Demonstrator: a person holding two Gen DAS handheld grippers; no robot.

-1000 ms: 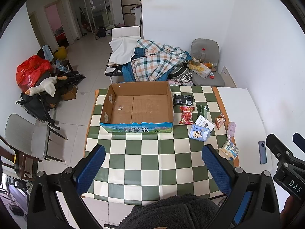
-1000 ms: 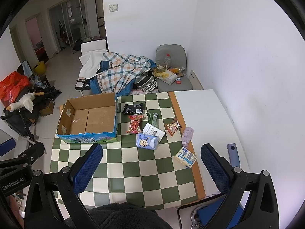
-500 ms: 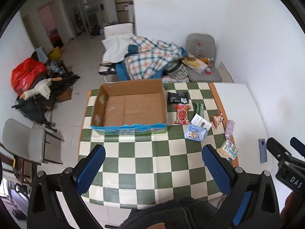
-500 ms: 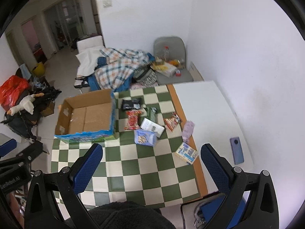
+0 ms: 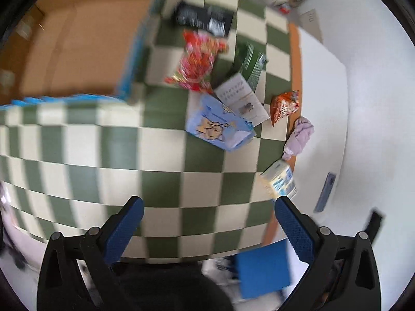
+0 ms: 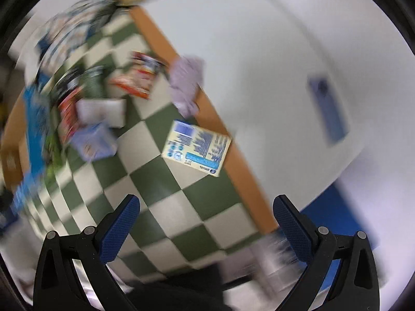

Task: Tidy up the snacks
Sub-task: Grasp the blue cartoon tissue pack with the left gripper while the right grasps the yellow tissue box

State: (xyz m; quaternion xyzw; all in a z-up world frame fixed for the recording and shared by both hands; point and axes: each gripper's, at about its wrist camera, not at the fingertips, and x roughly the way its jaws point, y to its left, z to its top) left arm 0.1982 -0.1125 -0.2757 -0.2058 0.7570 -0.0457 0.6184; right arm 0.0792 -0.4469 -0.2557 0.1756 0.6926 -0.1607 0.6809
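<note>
A green-and-white checkered surface (image 5: 166, 171) fills both blurred views. The left gripper (image 5: 207, 217) and right gripper (image 6: 206, 213) hang above it, jaws wide and empty. Ahead of the right lies a cream-and-blue carton (image 6: 196, 148); ahead of the left, a pale blue packet (image 5: 220, 128), a red packet (image 5: 198, 61), and the cardboard box (image 5: 77, 39) at far left.

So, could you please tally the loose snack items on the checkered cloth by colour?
Black: 1
Red: 1
Green: 1
White: 1
Light blue: 1
Orange: 1
Lilac: 1
Cream-and-blue box: 1
Total: 8
</note>
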